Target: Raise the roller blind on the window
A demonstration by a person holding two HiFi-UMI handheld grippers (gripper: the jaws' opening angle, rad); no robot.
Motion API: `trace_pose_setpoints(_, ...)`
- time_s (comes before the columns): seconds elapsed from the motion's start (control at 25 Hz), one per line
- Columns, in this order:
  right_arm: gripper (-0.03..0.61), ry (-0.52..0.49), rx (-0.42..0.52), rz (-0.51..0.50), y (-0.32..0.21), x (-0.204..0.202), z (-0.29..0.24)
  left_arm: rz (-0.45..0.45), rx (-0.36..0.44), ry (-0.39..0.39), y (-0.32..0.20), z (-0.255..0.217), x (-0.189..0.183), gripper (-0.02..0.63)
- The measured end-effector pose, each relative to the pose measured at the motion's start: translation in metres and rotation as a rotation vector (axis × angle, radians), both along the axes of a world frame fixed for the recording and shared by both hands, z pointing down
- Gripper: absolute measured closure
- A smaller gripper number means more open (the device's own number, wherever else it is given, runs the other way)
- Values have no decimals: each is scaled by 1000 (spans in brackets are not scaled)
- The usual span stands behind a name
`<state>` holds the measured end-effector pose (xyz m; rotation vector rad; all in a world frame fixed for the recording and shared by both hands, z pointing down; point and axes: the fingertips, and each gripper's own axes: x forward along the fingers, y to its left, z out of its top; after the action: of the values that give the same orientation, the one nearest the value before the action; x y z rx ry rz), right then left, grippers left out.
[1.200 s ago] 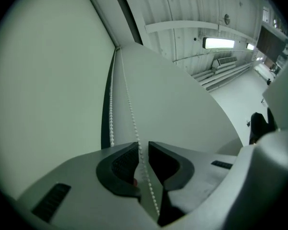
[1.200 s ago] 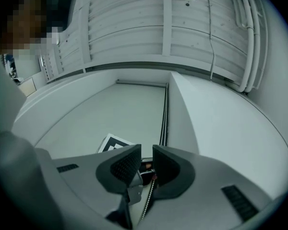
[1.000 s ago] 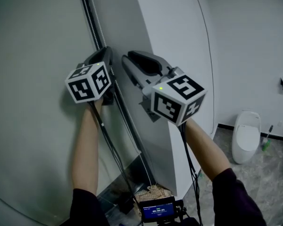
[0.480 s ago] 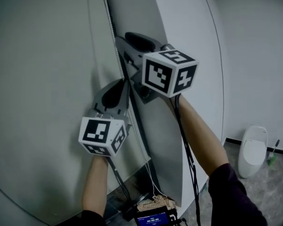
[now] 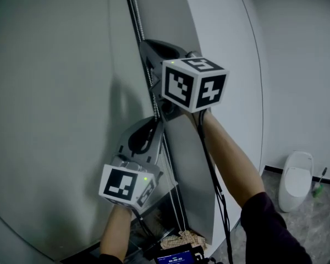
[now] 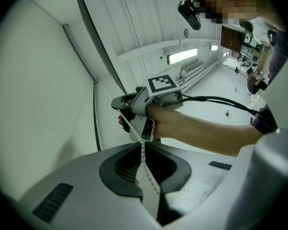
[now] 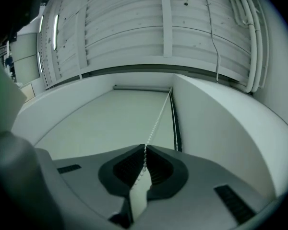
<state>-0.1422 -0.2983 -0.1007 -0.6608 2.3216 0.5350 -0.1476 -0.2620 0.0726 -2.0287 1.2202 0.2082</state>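
The pale roller blind (image 5: 55, 92) hangs over the window on the left. Its white bead chain (image 7: 158, 119) runs down from the roller tube (image 7: 141, 87) along the dark side track (image 5: 136, 15). My right gripper (image 5: 147, 51) is the upper one and is shut on the chain, which passes between its closed tips (image 7: 144, 150). My left gripper (image 5: 154, 124) is lower on the same chain and shut on it (image 6: 143, 146). In the left gripper view the right gripper (image 6: 137, 111) sits just above, with the chain (image 6: 134, 131) taut between the two.
A white wall panel (image 5: 225, 92) stands right of the track. A toilet (image 5: 294, 180) and brush (image 5: 318, 183) are on the tiled floor at lower right. A small screen device (image 5: 176, 256) and cables hang below my arms.
My left gripper has travelled down the chain, from level with the right gripper to well below it. The right gripper rose early on and has since held its place.
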Motion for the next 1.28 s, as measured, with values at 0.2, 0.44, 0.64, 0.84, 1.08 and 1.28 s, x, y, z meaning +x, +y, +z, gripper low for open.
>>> trace_pose_setpoints(0.2, 560, 46, -2, 55, -12, 10, 12, 96, -6, 142, 5, -54, -17, 592)
trace_pose_setpoints(0.44, 560, 107, -52, 65, -26, 21, 73, 76, -31, 114, -11, -145, 4, 591)
trace_pose_setpoints(0.64, 560, 125, -95, 50, -29, 16, 184, 56, -94, 87, -55, -120, 16, 484)
trace_pose_setpoints(0.84, 560, 115, -111, 33, -17, 15, 229, 81, -143, 141, -78, -110, 15, 482)
trace_pose_setpoints(1.08, 560, 104, -111, 47, -14, 19, 240, 86, -132, 172, -76, -107, 13, 549)
trace_pose_setpoints(1.28, 560, 115, -104, 37, -11, 19, 235, 61, -93, 182, -66, -111, 13, 592)
